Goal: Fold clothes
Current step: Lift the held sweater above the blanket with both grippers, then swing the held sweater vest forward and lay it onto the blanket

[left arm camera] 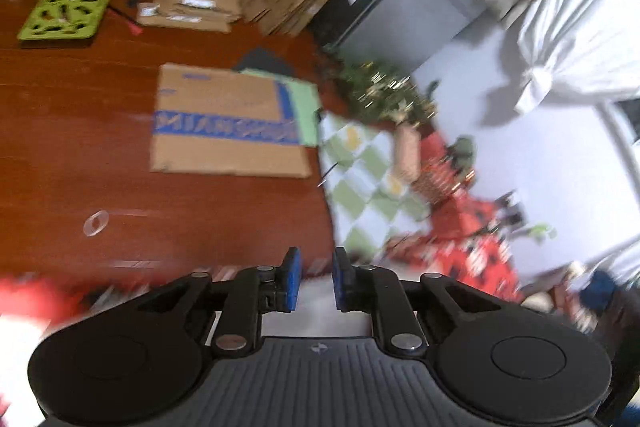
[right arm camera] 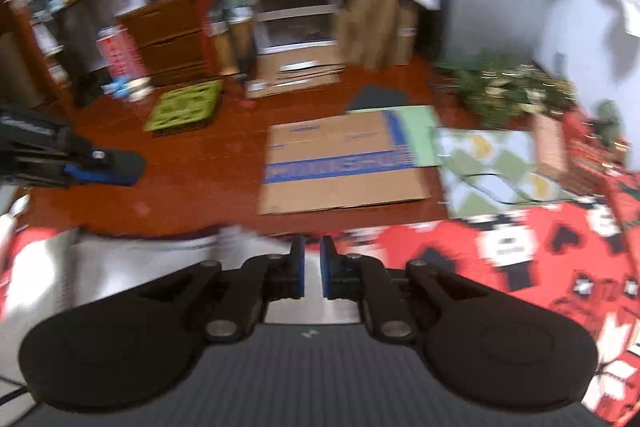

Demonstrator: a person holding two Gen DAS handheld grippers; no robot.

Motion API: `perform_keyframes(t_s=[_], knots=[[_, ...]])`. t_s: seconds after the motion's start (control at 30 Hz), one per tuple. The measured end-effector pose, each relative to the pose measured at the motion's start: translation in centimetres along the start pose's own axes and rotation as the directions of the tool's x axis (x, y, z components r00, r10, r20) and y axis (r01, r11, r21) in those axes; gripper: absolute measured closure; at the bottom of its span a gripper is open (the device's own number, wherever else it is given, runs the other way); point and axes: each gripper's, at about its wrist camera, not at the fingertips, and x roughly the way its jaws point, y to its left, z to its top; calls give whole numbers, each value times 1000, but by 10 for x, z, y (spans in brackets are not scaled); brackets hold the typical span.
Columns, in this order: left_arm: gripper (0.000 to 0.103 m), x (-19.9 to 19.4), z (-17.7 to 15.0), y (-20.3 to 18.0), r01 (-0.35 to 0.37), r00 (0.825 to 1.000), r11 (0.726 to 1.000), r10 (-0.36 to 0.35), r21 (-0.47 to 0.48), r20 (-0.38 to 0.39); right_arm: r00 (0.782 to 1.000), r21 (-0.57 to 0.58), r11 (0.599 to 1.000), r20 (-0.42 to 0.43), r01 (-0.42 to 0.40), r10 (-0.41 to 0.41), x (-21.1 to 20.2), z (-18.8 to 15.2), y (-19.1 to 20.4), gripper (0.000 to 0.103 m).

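- Your left gripper (left arm camera: 316, 277) and right gripper (right arm camera: 312, 265) both stand slightly parted, holding nothing.
- Pale cloth (right arm camera: 160, 263) lies blurred at lower left; whether it's folded, you can't tell.

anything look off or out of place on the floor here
Yes: a flattened cardboard box lies loose on the wood floor, overlapping a green sheet. A small clear ring sits alone nearby. Both views are motion-blurred.

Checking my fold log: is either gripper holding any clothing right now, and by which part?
Nothing is held. The left gripper and right gripper both show an empty gap between their blue pads, above the red patterned cloth.
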Motion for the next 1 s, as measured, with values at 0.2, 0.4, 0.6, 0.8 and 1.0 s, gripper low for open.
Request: perform_keyframes(t_s=[0.2, 0.4, 0.6, 0.8, 1.0], knots=[[91, -6, -38, 25, -134, 990, 991, 135, 23, -34, 988, -107, 985, -80, -138, 130, 16, -11, 63, 96], [96, -1, -31, 43, -118, 992, 993, 117, 20, 37, 994, -153, 984, -74, -95, 84, 49, -8, 90, 102], [96, -4, -25, 37, -97, 995, 994, 95, 50, 44, 994, -160, 983, -75, -95, 84, 61, 4, 105, 98], [98, 5, -32, 35, -96, 995, 990, 95, 101, 24, 988, -187, 972, -96, -139, 123, 59, 0, 127, 98], [98, 4, -13, 41, -97, 994, 992, 93, 85, 50, 987, -171, 974, -84, -148, 135, 73, 10, 142, 102]])
